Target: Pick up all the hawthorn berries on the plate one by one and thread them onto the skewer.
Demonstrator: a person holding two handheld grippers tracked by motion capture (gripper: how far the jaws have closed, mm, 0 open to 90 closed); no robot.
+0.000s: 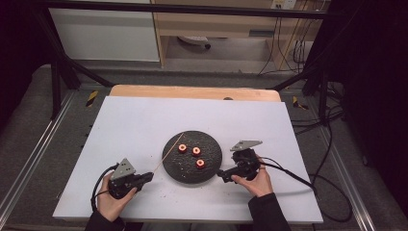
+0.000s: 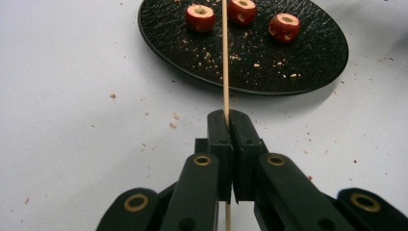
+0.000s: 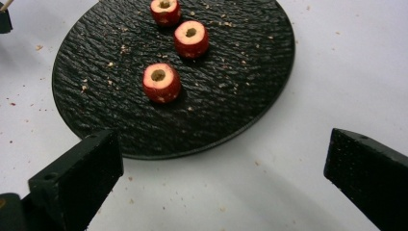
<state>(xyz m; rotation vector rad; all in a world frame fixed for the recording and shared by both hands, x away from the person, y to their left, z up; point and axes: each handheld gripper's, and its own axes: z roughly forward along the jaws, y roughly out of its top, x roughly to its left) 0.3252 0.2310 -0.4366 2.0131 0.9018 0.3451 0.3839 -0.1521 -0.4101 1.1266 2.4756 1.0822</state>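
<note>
A round black textured plate (image 1: 211, 166) (image 2: 312, 62) (image 3: 96, 96) lies mid-table with three red cored fruit pieces (image 1: 196, 151) (image 2: 240, 9) (image 3: 161, 83) on it. My left gripper (image 1: 150, 177) (image 2: 230, 120) sits left of the plate, shut on a thin wooden skewer (image 1: 168, 155) (image 2: 224, 57) that slants up over the plate's left part. My right gripper (image 1: 222, 174) (image 3: 221, 168) is at the plate's near right edge, jaws wide open with nothing between them, pointing at the nearest fruit piece (image 1: 200, 163).
The white board (image 1: 125, 125) covers the wooden table (image 1: 192, 91). Crumbs are scattered on the plate and the board around it. Cables (image 1: 298, 178) trail off to the right of my right hand. Dark frame bars stand at the back corners.
</note>
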